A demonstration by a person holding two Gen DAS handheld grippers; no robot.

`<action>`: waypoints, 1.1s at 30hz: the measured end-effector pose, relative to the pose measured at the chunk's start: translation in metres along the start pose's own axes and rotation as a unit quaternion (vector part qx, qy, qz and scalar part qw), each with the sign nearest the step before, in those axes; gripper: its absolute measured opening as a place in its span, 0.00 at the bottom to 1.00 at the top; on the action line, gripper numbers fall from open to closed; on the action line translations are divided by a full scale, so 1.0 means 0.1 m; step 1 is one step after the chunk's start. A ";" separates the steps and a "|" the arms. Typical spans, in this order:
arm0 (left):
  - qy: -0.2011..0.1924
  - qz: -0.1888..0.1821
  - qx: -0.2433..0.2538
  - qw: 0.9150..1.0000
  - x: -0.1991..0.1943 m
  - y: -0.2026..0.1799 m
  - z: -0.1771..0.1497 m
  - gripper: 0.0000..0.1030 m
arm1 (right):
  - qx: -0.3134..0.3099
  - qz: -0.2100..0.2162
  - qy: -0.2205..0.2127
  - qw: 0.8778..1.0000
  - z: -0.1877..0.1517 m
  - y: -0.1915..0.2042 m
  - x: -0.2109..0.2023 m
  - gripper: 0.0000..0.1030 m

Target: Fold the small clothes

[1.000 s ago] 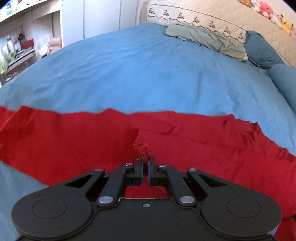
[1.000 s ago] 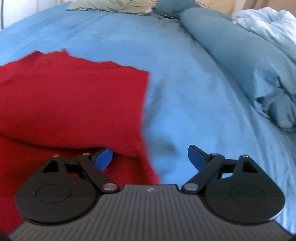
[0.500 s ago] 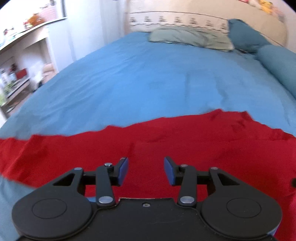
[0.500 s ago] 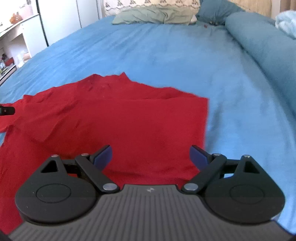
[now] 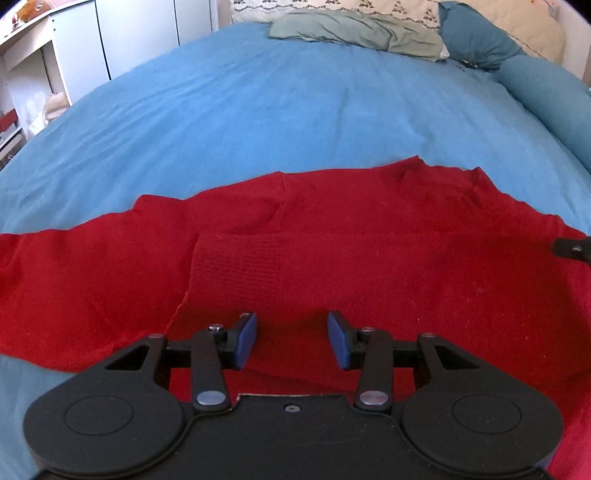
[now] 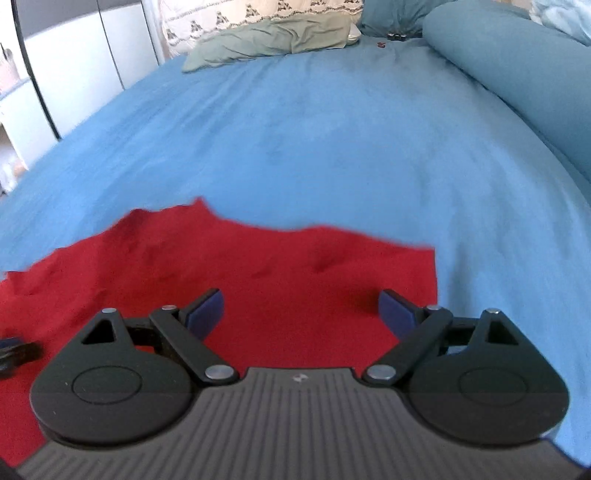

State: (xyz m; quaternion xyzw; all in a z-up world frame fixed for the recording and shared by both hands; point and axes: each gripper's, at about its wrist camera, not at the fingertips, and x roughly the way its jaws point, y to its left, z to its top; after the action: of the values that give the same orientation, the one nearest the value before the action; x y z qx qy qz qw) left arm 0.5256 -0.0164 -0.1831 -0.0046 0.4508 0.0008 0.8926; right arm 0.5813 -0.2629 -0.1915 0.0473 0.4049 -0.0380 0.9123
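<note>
A: Entry. The red garment (image 5: 369, 266) lies spread on the blue bedsheet (image 5: 258, 110), with 1 layer already folded over. Its folded edge runs down toward the left gripper (image 5: 291, 339). That gripper's jaws have just been opening and now stand apart, with cloth below them but nothing pinched. The right gripper (image 6: 299, 314) is also released, wide, above the garment's right part.

B: Risks?

A: 2, as I judge. First, the knit looks soft. A pinch could catch only the top layer, or both layers, and drag the fold askew. Second, the right wrist view is blurred, so aiming at the right edge (image 6: 434, 273) could miss and grab the sheet instead.

B: Room to move?

A: Ample. The sheet is bare beyond the garment's far edge (image 5: 417, 162). The grey-green pillow (image 5: 354, 29) and the teal bolster (image 6: 517, 74) lie well apart. The 2 grippers are near each other, so crossing paths is the likelier clash.
</note>
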 end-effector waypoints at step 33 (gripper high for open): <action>-0.062 0.111 -0.242 0.962 -1.32 3.03 -0.28 0.90 | 0.007 0.096 -0.012 0.995 -0.32 2.28 -1.63 1.00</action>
State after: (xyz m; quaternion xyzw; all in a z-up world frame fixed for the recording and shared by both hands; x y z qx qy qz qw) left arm 0.4233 0.2872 -0.0953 -0.1702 0.3788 0.2088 0.8854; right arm 0.4736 -0.0274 -0.0791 0.0917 0.3877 0.0465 0.9160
